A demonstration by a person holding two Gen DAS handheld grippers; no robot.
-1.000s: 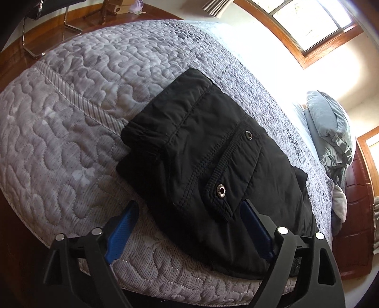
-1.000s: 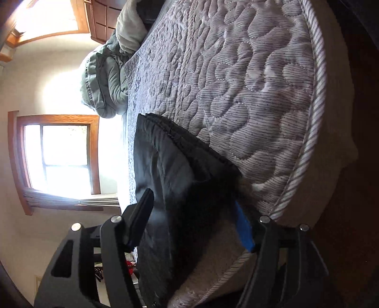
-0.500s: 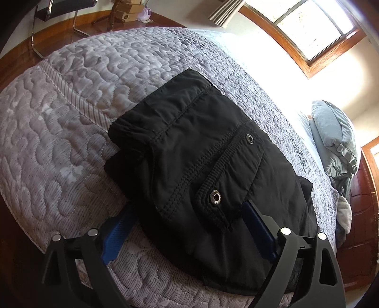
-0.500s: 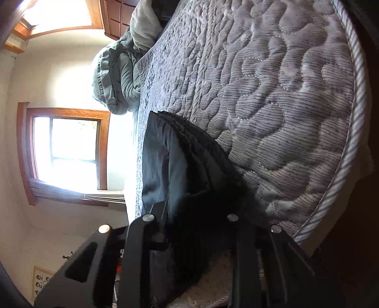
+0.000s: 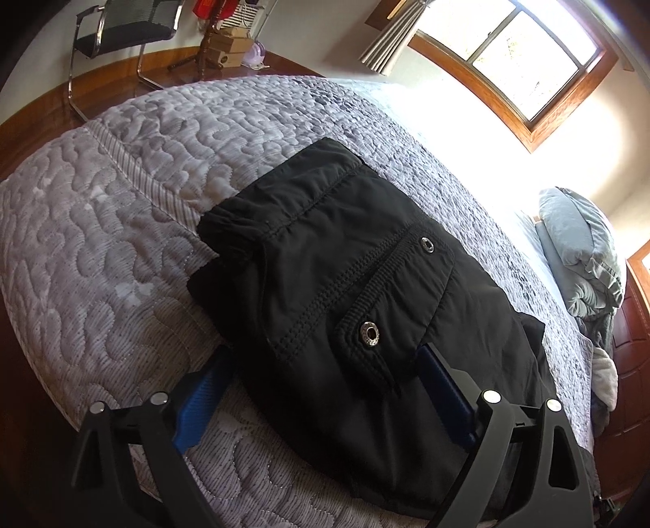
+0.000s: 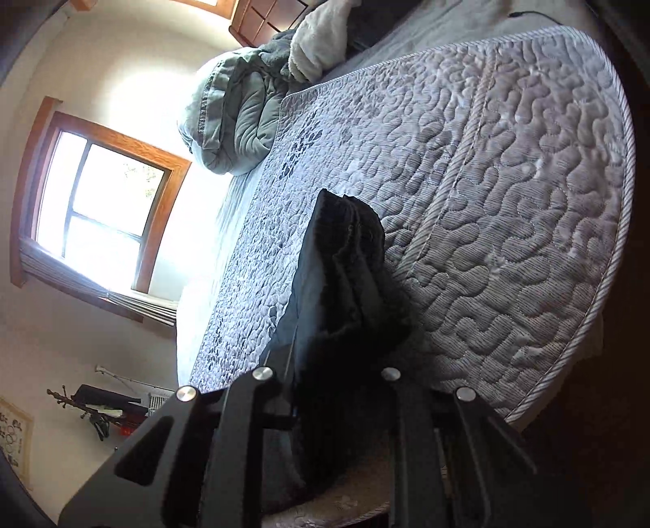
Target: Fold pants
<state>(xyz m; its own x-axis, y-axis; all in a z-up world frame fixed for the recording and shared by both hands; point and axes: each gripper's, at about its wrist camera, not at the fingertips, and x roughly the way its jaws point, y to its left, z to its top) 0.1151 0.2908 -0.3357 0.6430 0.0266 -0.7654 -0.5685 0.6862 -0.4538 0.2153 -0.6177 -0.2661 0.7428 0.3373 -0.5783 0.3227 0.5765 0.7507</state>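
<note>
The black pants [image 5: 357,292] lie folded in a thick bundle on the quilted grey bed [image 5: 122,227], pocket flap with metal snaps facing up. My left gripper [image 5: 325,390] is open, its blue pads straddling the near edge of the bundle, one pad under the fabric's left side and one on the right. In the right wrist view the pants [image 6: 341,284] run between the fingers of my right gripper [image 6: 329,390], which is shut on the stacked layers at the bundle's end.
A grey-green comforter [image 5: 585,252] and a white fleece [image 6: 317,44] are piled at the head of the bed. A black chair [image 5: 122,28] and boxes stand on the wooden floor beyond the far edge. The mattress edge [image 6: 601,300] is near my right gripper.
My right gripper closed from wide open onto the end of the bundle and then tilted, showing more of the bed. My left gripper stayed open and slid closer around the near edge.
</note>
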